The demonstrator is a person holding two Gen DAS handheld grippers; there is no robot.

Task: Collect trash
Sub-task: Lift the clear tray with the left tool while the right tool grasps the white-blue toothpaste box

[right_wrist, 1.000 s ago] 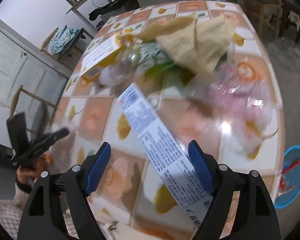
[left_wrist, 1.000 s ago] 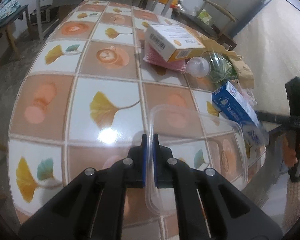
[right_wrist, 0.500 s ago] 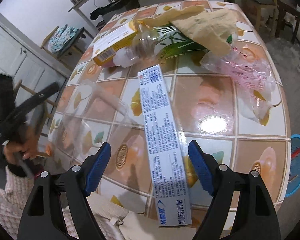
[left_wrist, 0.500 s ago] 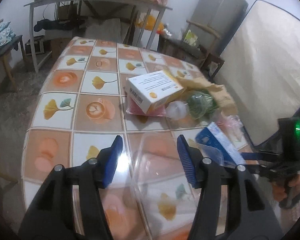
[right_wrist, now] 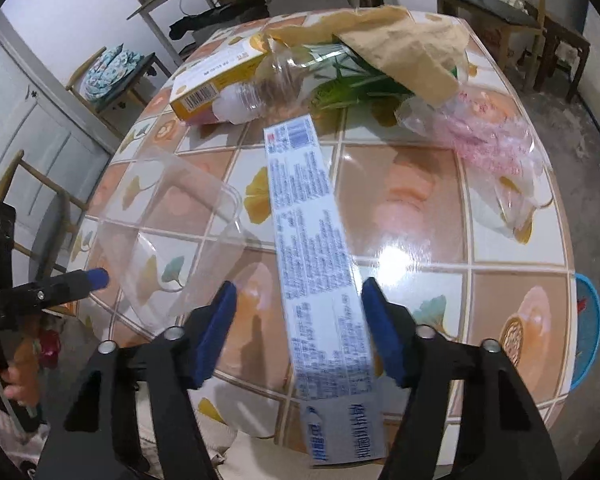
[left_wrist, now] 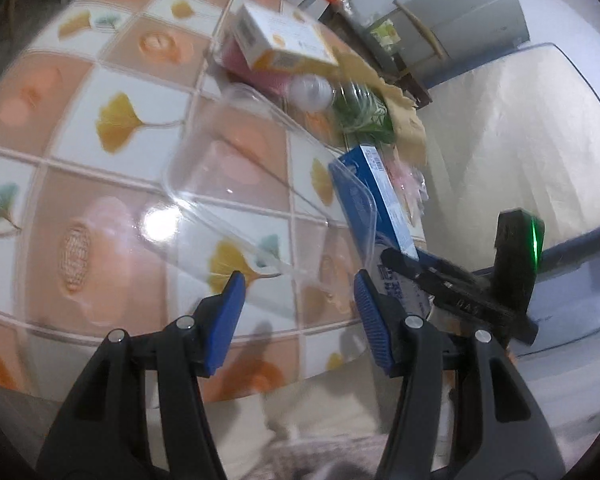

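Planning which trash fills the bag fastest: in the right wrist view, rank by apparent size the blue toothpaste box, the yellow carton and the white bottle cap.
1. Blue toothpaste box, though nearness to the camera enlarges it.
2. Yellow carton.
3. White bottle cap.

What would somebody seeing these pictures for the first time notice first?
Probably the long blue and white carton, which lies lengthwise between the closing jaws of the right gripper, its near end past the edge of the tiled table. To its left lies a clear plastic container in front of the open left gripper. Farther back sits a heap of trash: a yellow and white box, crumpled brown paper and a plastic bag.
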